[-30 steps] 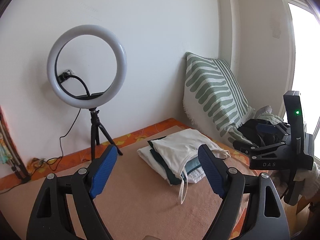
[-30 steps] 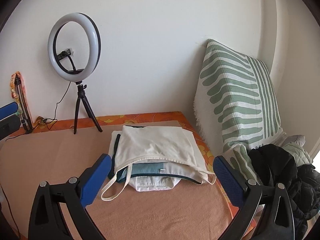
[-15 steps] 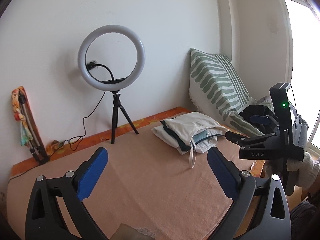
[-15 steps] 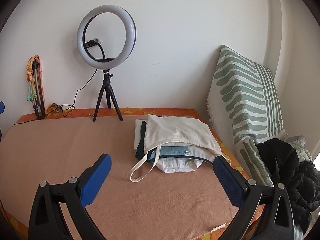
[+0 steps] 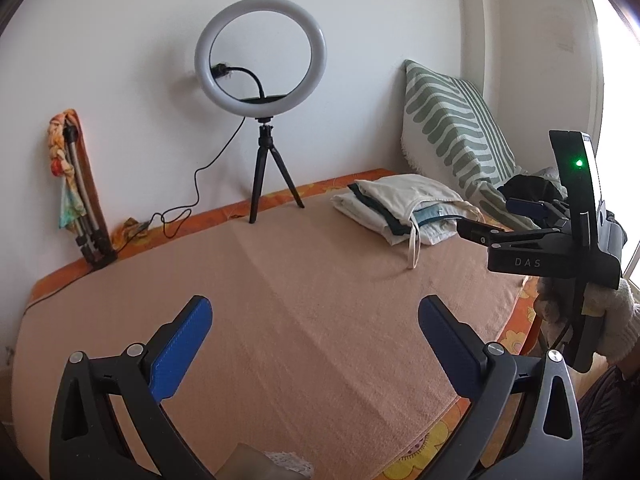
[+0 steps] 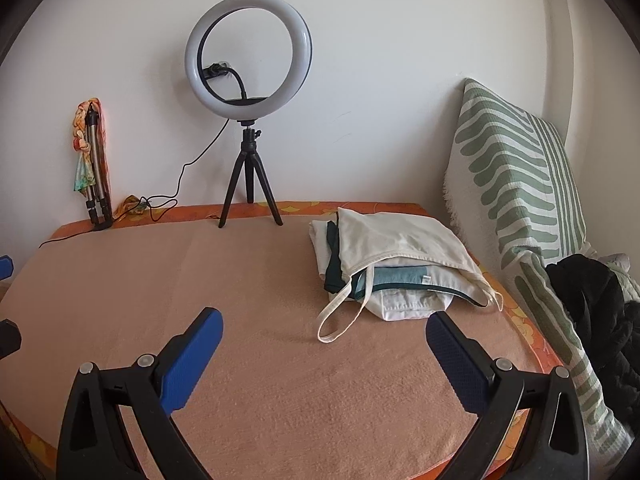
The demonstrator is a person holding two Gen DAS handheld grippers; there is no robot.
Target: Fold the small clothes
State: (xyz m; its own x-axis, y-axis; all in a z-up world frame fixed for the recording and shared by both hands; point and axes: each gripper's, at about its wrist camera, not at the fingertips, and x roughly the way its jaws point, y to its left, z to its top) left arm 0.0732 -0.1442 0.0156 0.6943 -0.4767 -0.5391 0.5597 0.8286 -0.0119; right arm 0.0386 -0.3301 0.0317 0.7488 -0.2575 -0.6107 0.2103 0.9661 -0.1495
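Note:
A stack of folded small clothes, cream on top with teal and dark green layers and a loose strap, lies at the far right of the peach blanket. In the left wrist view the stack sits well beyond my left gripper, whose jaws are opening with nothing between the blue pads. My right gripper is open and empty, just short of the stack's strap. A heap of dark clothes lies at the right edge. The right gripper also shows from the side, held by a gloved hand.
A ring light on a small tripod stands at the back by the wall, its cable trailing left. A folded tripod wrapped in colourful cloth leans at the far left. A green-striped pillow rests against the right wall.
Both grippers have drawn back and lower, so the folded stack now lies farther off and more blanket shows. The left jaws have spread wider.

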